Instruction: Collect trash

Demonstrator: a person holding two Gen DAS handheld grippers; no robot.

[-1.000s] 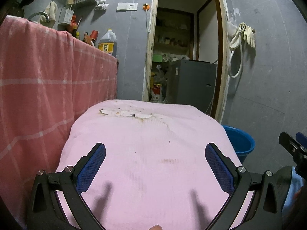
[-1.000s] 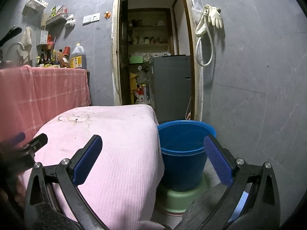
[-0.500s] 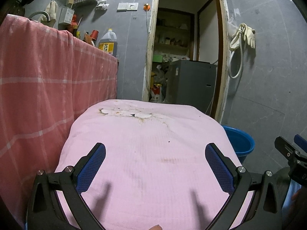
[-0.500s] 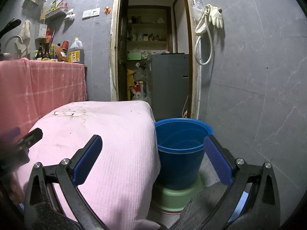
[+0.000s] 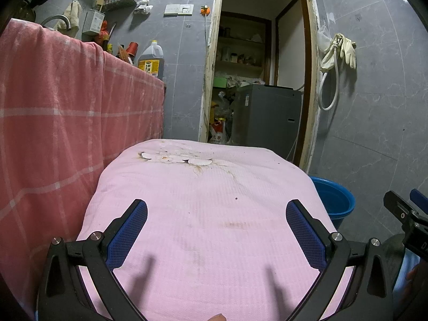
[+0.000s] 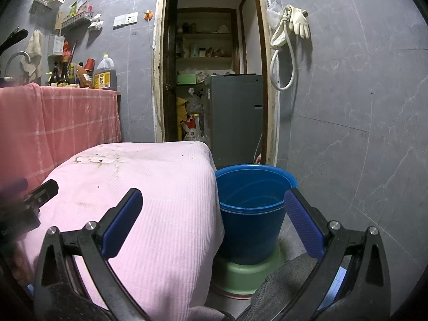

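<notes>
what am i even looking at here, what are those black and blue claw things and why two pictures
Those claws are handheld grippers, one in each of a person's hands; no robot arm is involved. A fisheye camera on each looks forward along its two blue-padded fingers, hence two pictures.

The left wrist view shows the left gripper, open and empty, above a pink cloth-covered surface with pale flakes near its far edge.

The right wrist view shows the right gripper, also open and empty, facing a blue bucket that stands on a green basin beside the pink surface. Each gripper shows at the edge of the other's picture.
</notes>
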